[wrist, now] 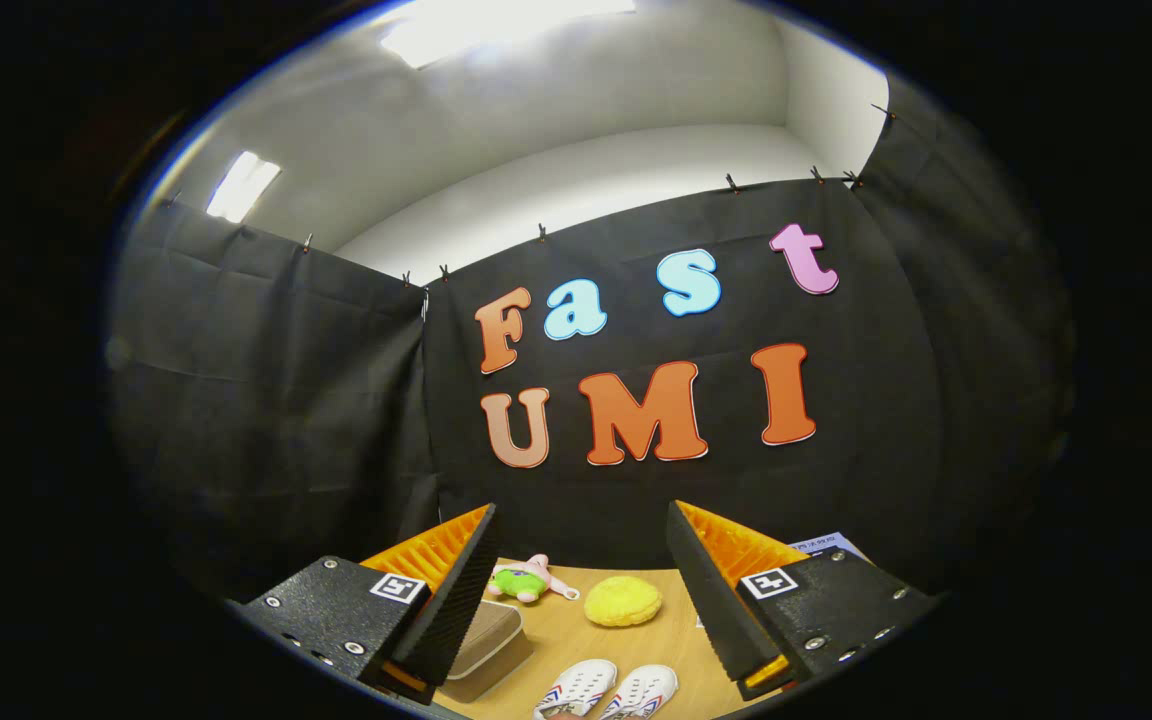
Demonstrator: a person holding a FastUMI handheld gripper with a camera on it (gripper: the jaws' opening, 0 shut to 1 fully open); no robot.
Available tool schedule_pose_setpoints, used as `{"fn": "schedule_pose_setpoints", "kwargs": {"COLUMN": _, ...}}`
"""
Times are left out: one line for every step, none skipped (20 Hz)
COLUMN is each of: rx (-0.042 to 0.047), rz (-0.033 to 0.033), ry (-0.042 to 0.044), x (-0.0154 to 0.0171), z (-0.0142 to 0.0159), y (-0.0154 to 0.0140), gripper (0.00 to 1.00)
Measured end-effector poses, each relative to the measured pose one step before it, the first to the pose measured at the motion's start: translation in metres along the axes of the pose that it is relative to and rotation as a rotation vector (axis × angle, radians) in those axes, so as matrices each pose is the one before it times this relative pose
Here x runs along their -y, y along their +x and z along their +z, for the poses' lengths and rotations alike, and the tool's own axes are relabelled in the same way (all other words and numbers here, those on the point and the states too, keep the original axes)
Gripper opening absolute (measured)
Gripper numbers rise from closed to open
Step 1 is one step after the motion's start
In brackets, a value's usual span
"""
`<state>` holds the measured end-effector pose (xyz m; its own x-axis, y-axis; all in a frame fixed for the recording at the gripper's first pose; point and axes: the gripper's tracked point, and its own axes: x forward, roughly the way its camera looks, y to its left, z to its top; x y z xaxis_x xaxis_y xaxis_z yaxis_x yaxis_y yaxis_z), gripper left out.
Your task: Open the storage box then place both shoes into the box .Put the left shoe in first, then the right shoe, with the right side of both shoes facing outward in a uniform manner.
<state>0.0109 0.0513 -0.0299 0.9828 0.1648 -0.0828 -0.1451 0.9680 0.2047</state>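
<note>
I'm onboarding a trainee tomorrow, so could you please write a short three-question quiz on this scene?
1. True or false: the gripper has its fingers shut on a shoe.
2. Which lies nearest the fingers? A) pair of white shoes B) yellow round plush C) small plush toy
3. Fill in: the storage box, beside the left finger, has its lid ____.

Key: 1 false, the fingers are open; 2 A; 3 closed.
</note>
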Motion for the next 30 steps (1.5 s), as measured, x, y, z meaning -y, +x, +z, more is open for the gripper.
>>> {"fn": "schedule_pose_setpoints", "kwargs": {"rx": -0.01003, "rz": 0.00821, "ry": 0.01696, "x": -0.00118, "z": -0.00477, "y": 0.00222, "gripper": 0.99}}
{"fn": "schedule_pose_setpoints", "kwargs": {"rx": -0.01399, "rz": 0.00960, "ry": 0.01717, "x": -0.00200, "z": -0.00520, "y": 0.00229, "gripper": 0.99}}
{"fn": "schedule_pose_setpoints", "kwargs": {"rx": -0.01877, "rz": 0.00952, "ry": 0.01924, "x": -0.00127, "z": -0.00568, "y": 0.00187, "gripper": 0.99}}
{"fn": "schedule_pose_setpoints", "kwargs": {"rx": -0.01818, "rz": 0.01029, "ry": 0.02256, "x": -0.00132, "z": -0.00650, "y": 0.00260, "gripper": 0.98}}
{"fn": "schedule_pose_setpoints", "kwargs": {"rx": -0.01803, "rz": 0.01171, "ry": 0.02550, "x": -0.00213, "z": -0.00691, "y": 0.00292, "gripper": 0.98}}
{"fn": "schedule_pose_setpoints", "kwargs": {"rx": -0.01709, "rz": 0.01334, "ry": 0.02957, "x": -0.00191, "z": -0.00671, "y": 0.00209, "gripper": 0.98}}
{"fn": "schedule_pose_setpoints", "kwargs": {"rx": -0.01892, "rz": 0.01311, "ry": 0.03185, "x": -0.00084, "z": -0.00703, "y": 0.00278, "gripper": 0.98}}
{"fn": "schedule_pose_setpoints", "kwargs": {"rx": -0.02100, "rz": 0.01230, "ry": 0.03405, "x": -0.00025, "z": -0.00791, "y": 0.00318, "gripper": 0.98}}
{"fn": "schedule_pose_setpoints", "kwargs": {"rx": -0.02287, "rz": 0.01271, "ry": 0.03495, "x": -0.00024, "z": -0.00857, "y": 0.00362, "gripper": 0.98}}
{"fn": "schedule_pose_setpoints", "kwargs": {"rx": -0.02429, "rz": 0.01378, "ry": 0.03407, "x": -0.00088, "z": -0.00922, "y": 0.00422, "gripper": 0.98}}
{"fn": "schedule_pose_setpoints", "kwargs": {"rx": -0.02643, "rz": 0.01217, "ry": 0.02765, "x": 0.00131, "z": -0.01030, "y": 0.00409, "gripper": 0.98}}
{"fn": "schedule_pose_setpoints", "kwargs": {"rx": -0.02459, "rz": 0.01058, "ry": 0.01464, "x": 0.00163, "z": -0.01004, "y": 0.00598, "gripper": 0.98}}
{"fn": "schedule_pose_setpoints", "kwargs": {"rx": -0.02621, "rz": 0.00476, "ry": 0.00500, "x": 0.00330, "z": -0.01041, "y": 0.00549, "gripper": 0.98}}
{"fn": "schedule_pose_setpoints", "kwargs": {"rx": -0.02684, "rz": 0.00540, "ry": 0.00484, "x": 0.00304, "z": -0.01093, "y": 0.00560, "gripper": 0.98}}
{"fn": "schedule_pose_setpoints", "kwargs": {"rx": -0.02865, "rz": 0.00663, "ry": 0.00964, "x": 0.00048, "z": -0.01041, "y": 0.00621, "gripper": 0.98}}
{"fn": "schedule_pose_setpoints", "kwargs": {"rx": -0.03085, "rz": 0.01227, "ry": 0.01911, "x": 0.00021, "z": -0.01130, "y": 0.00644, "gripper": 0.98}}
{"fn": "schedule_pose_setpoints", "kwargs": {"rx": -0.03468, "rz": 0.01830, "ry": 0.02497, "x": -0.00067, "z": -0.01225, "y": 0.00670, "gripper": 0.98}}
{"fn": "schedule_pose_setpoints", "kwargs": {"rx": -0.03687, "rz": 0.01725, "ry": 0.02694, "x": -0.00016, "z": -0.01329, "y": 0.00544, "gripper": 0.98}}
{"fn": "schedule_pose_setpoints", "kwargs": {"rx": -0.03659, "rz": 0.01402, "ry": 0.02641, "x": 0.00000, "z": -0.01179, "y": 0.00724, "gripper": 0.98}}
{"fn": "schedule_pose_setpoints", "kwargs": {"rx": -0.03281, "rz": 0.00750, "ry": 0.02291, "x": -0.00044, "z": -0.01039, "y": 0.00643, "gripper": 0.98}}
{"fn": "schedule_pose_setpoints", "kwargs": {"rx": -0.02562, "rz": 0.00343, "ry": 0.01773, "x": 0.00091, "z": -0.00922, "y": 0.00666, "gripper": 0.98}}
{"fn": "schedule_pose_setpoints", "kwargs": {"rx": -0.02631, "rz": 0.00320, "ry": 0.01404, "x": 0.00115, "z": -0.00893, "y": 0.00621, "gripper": 0.98}}
{"fn": "schedule_pose_setpoints", "kwargs": {"rx": -0.02629, "rz": 0.00921, "ry": 0.01972, "x": 0.00108, "z": -0.00894, "y": 0.00751, "gripper": 0.97}}
{"fn": "schedule_pose_setpoints", "kwargs": {"rx": -0.02754, "rz": 0.02030, "ry": 0.02733, "x": -0.00139, "z": -0.00991, "y": 0.00670, "gripper": 0.97}}
{"fn": "schedule_pose_setpoints", "kwargs": {"rx": -0.02722, "rz": 0.02259, "ry": 0.03695, "x": 0.00029, "z": -0.00817, "y": 0.00711, "gripper": 0.97}}
{"fn": "schedule_pose_setpoints", "kwargs": {"rx": -0.02675, "rz": 0.01135, "ry": 0.04282, "x": 0.00053, "z": -0.00809, "y": 0.00889, "gripper": 0.98}}
{"fn": "schedule_pose_setpoints", "kwargs": {"rx": -0.01332, "rz": 0.00496, "ry": 0.03838, "x": 0.00276, "z": -0.00430, "y": 0.00828, "gripper": 0.97}}
{"fn": "schedule_pose_setpoints", "kwargs": {"rx": -0.01223, "rz": -0.00014, "ry": 0.02251, "x": 0.00437, "z": -0.00420, "y": 0.00571, "gripper": 0.97}}
{"fn": "schedule_pose_setpoints", "kwargs": {"rx": -0.00989, "rz": -0.00632, "ry": 0.01281, "x": 0.00594, "z": -0.00275, "y": 0.00846, "gripper": 0.97}}
{"fn": "schedule_pose_setpoints", "kwargs": {"rx": -0.00906, "rz": -0.00711, "ry": 0.01003, "x": 0.00492, "z": -0.00439, "y": 0.00545, "gripper": 0.97}}
